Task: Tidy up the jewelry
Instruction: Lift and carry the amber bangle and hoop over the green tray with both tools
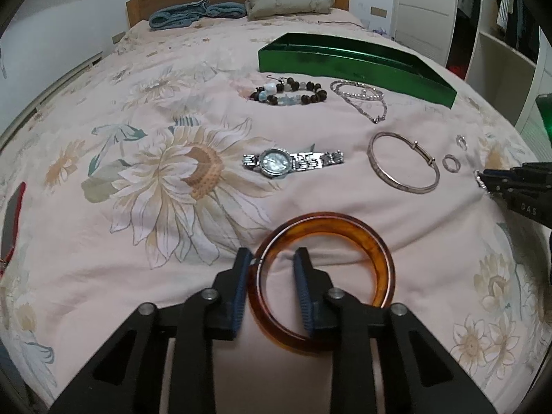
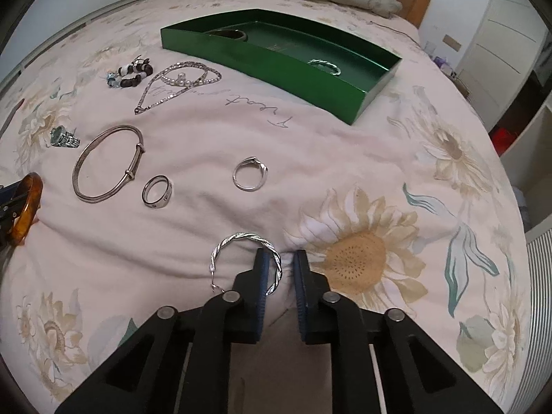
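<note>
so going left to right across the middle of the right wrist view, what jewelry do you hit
amber bangle → watch → silver bangle → dark band ring → silver ring

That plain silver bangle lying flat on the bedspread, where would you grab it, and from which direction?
Probably from above, pinching across the rim. The silver bangle lies flat on the soft bedspread, so only its thin band offers a hold: one finger inside the loop, one outside. The smooth stretch away from the two small knots looks easiest, on the side facing away from the nearby ring, where there is room.
</note>
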The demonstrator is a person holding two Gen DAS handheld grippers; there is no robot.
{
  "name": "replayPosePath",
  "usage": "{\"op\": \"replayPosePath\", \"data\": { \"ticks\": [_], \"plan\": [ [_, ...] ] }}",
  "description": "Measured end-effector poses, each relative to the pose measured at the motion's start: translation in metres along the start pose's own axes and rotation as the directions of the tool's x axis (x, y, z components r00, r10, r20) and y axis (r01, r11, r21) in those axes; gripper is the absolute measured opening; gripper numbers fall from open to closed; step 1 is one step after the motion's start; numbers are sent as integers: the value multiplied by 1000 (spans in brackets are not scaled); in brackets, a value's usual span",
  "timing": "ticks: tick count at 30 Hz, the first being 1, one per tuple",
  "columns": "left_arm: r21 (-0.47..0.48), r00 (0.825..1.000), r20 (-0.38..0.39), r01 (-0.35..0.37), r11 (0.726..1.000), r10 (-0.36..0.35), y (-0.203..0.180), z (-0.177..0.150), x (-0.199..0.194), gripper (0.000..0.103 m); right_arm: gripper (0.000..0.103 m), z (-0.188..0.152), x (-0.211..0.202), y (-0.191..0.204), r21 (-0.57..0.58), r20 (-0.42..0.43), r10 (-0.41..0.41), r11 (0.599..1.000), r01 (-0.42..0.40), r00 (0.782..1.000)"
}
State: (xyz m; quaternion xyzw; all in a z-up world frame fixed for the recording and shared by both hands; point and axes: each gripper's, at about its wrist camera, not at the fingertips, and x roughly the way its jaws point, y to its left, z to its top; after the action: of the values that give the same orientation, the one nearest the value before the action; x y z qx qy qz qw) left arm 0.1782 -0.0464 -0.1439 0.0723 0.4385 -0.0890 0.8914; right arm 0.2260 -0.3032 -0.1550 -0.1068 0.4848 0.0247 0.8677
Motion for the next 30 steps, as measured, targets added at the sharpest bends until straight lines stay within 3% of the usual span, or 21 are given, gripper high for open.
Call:
{"op": "replayPosePath", "data": {
  "ticks": [8, 18, 30],
  "plan": [
    [48, 997, 2, -75, 996, 75, -13, 3, -9, 11, 4, -11, -21, -7, 76, 69, 12, 997, -18, 998],
    [2, 998, 34, -60, 998, 60, -11, -3, -41, 9, 4, -45, -86, -27, 197, 193, 45, 977, -84, 980],
    [8, 989, 130, -72, 997, 70, -14, -7, -98, 9, 4, -74, -152, -22, 213, 309, 50, 970, -120, 950]
  ]
}}
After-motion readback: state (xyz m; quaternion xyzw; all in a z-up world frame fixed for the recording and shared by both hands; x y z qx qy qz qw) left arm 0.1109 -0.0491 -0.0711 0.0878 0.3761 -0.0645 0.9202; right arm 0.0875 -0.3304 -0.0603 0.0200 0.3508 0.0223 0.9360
